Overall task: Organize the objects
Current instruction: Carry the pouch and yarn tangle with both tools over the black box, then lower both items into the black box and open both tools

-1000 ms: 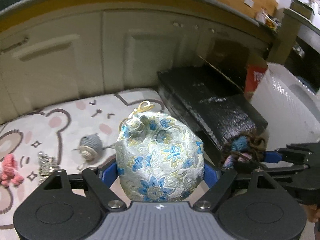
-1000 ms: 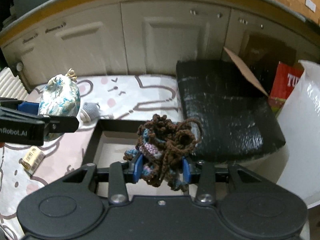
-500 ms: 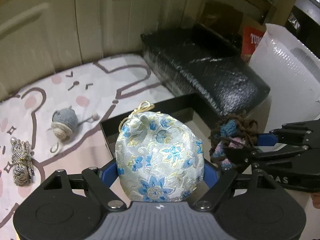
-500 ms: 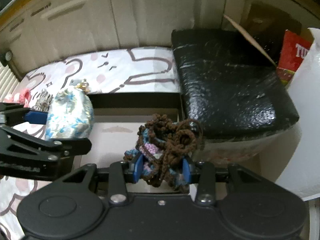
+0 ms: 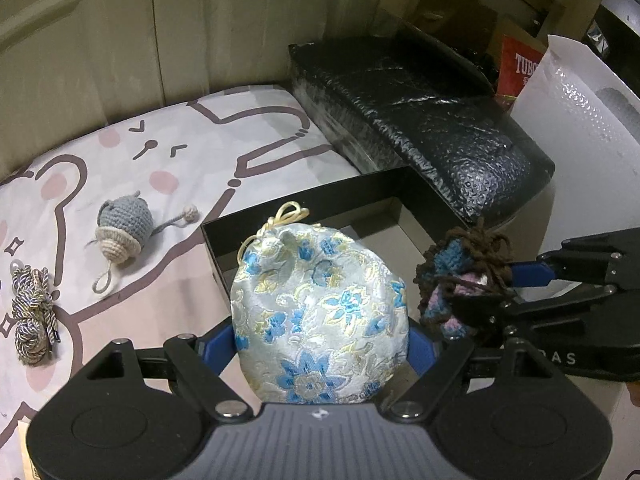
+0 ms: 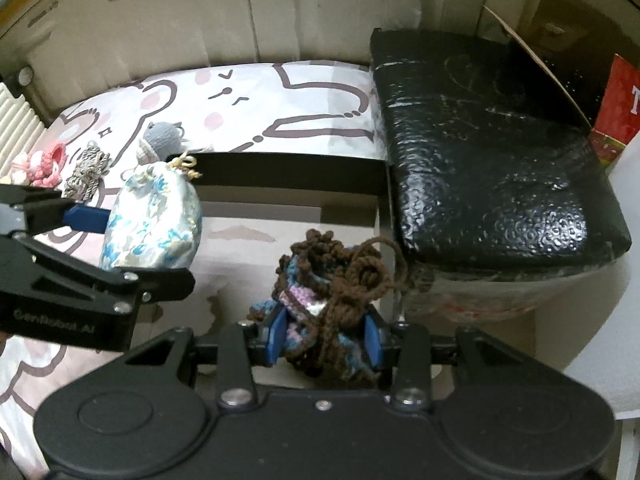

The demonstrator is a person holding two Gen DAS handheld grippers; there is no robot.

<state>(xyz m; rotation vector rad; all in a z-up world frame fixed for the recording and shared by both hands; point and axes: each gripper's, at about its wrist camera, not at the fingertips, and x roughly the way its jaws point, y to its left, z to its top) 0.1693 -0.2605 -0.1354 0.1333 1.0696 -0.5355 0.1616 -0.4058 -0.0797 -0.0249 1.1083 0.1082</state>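
Observation:
My left gripper [image 5: 320,345] is shut on a pale silk drawstring pouch [image 5: 320,312] with blue flowers, held upright. It hangs over the left part of an open black box [image 5: 304,200] with a pale inside. My right gripper [image 6: 322,334] is shut on a tangled crochet bundle [image 6: 332,288] of brown, blue and pink yarn, above the box's right part [image 6: 288,168]. In the right wrist view the pouch [image 6: 152,224] sits left of the bundle. In the left wrist view the bundle [image 5: 460,280] is close on the right, apart from the pouch.
On the bear-print mat [image 5: 256,128] lie a grey crochet mouse [image 5: 124,228], a twisted cord bundle [image 5: 32,320] and a pink crochet piece [image 6: 44,162]. A black wrapped package [image 6: 492,160] borders the box on the right; a white bubble-wrap roll [image 5: 580,140] stands beyond. Cabinet doors stand behind.
Both grippers have sunk and tipped downward, coming from beside the box to over its opening. Each keeps the same hold on its object.

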